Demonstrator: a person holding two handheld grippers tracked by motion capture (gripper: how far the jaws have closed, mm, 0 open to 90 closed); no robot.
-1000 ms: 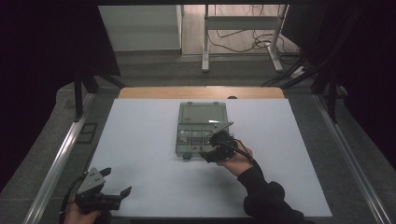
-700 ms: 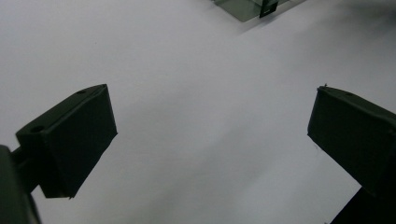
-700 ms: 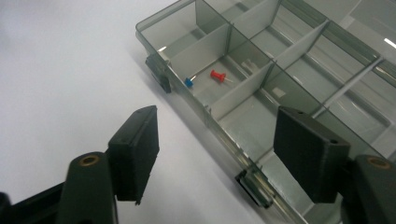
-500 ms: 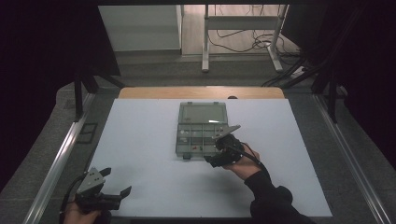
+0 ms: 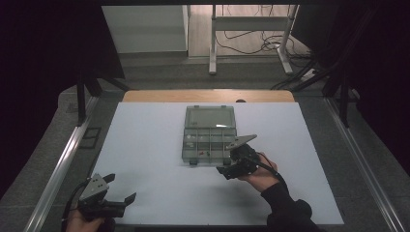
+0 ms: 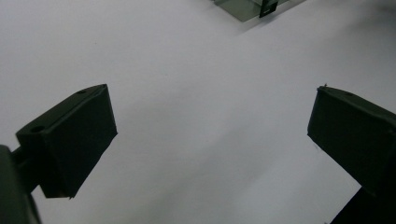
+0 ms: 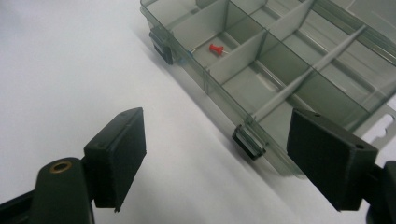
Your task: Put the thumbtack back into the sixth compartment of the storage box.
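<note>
**Open organiser box, right tongs spread at its front edge**

The clear compartment box (image 5: pixel 209 137) lies near the middle of the white tabletop (image 5: pixel 145 145), its lid folded back toward 12 o'clock. A red pushpin (image 7: pixel 215 48) sits in one front cell; a few other small bits show in the front row from the high view, too small to name. Two dark latches line the front wall, and one latch (image 7: pixel 249 141) lies just ahead of the right tongs (image 5: pixel 232 168), which hover at the box's 5 o'clock corner. Their jaws have just been opening and stand apart with nothing between them. The left tongs (image 5: pixel 116 188) rest well apart from the box at about 7 o'clock, jaws spread wide over bare tabletop.

Risks, as I judge them: the box looks light, so a push on the front wall or latch could slide it across the smooth sheet, since the other hand does not brace it. A jaw dipping over the wall could flick the pushpin out of its cell.
</note>
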